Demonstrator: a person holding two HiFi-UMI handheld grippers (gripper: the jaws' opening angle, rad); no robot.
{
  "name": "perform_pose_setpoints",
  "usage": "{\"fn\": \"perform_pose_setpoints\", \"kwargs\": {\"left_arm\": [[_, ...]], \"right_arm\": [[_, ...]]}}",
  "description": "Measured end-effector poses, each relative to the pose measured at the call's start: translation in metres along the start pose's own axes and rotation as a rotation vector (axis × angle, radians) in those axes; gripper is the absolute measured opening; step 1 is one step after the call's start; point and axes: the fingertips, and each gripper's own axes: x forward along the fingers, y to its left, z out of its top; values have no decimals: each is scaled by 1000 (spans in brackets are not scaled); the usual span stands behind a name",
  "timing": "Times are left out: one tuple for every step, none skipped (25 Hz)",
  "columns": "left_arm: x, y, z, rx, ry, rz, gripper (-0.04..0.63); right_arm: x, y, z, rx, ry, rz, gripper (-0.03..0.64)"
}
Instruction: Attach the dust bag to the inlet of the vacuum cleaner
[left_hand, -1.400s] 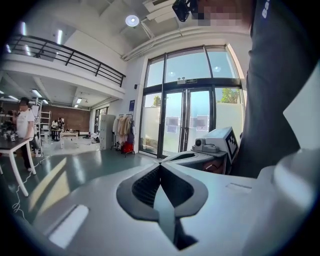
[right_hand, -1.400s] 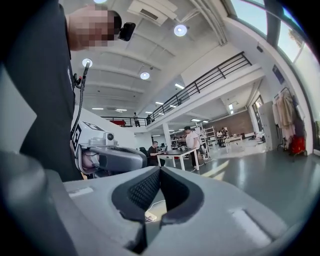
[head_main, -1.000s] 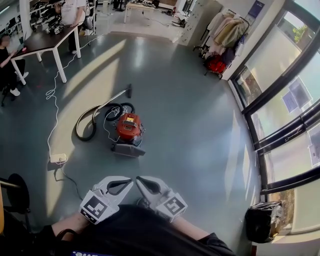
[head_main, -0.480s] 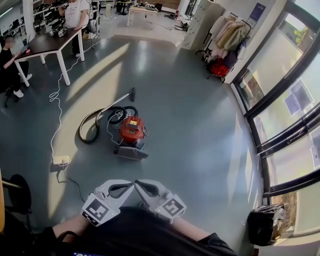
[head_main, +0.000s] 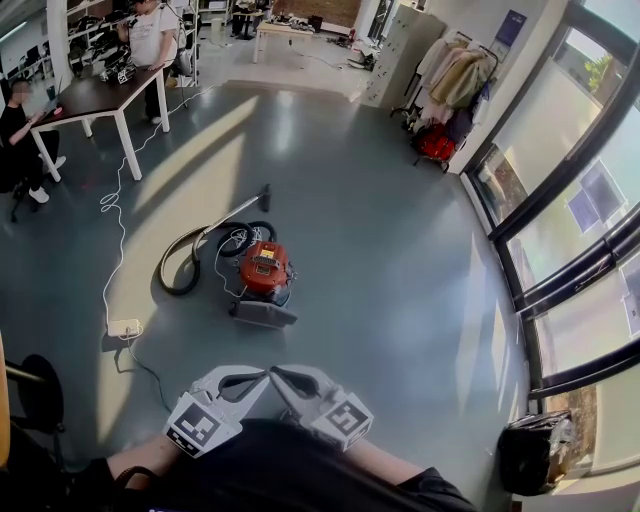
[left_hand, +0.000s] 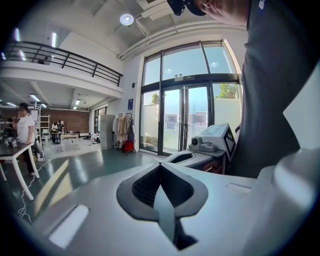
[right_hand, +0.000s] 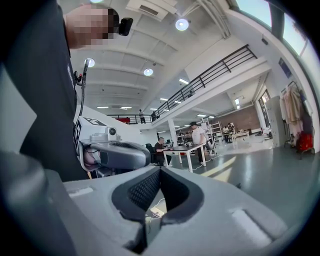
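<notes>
One red vacuum cleaner (head_main: 264, 270) on the floor, well ahead of the person.
It sits on the grey floor with its one hose (head_main: 188, 258) looped at its left. The left gripper (head_main: 255, 378) and right gripper (head_main: 285, 377) are held low by the person's chest, tips almost meeting. Each has its jaws pressed together on nothing. Two people are at the one table (head_main: 95, 95) far off.

No legible text, label or number anywhere.

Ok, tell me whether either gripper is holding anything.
No: the left gripper and right gripper are both shut and empty, well short of the vacuum cleaner.
</notes>
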Motion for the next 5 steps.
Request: {"fn": "perform_pose_setpoints", "kwargs": {"left_arm": [[0, -1, 1, 0, 2, -1, 17], [0, -3, 2, 1, 3, -2, 17], [1, -4, 2, 2, 5, -2, 17], [1, -5, 3, 3, 6, -3, 17], [1, -6, 4, 4, 7, -3, 17]], "right_arm": [[-1, 0, 1, 1, 0, 0, -9], [-2, 1, 3, 1, 0, 0, -9], [-4, 1, 4, 1, 0, 1, -9], [-5, 0, 4, 2, -1, 1, -9], [-7, 0, 4, 2, -1, 2, -9]]}}
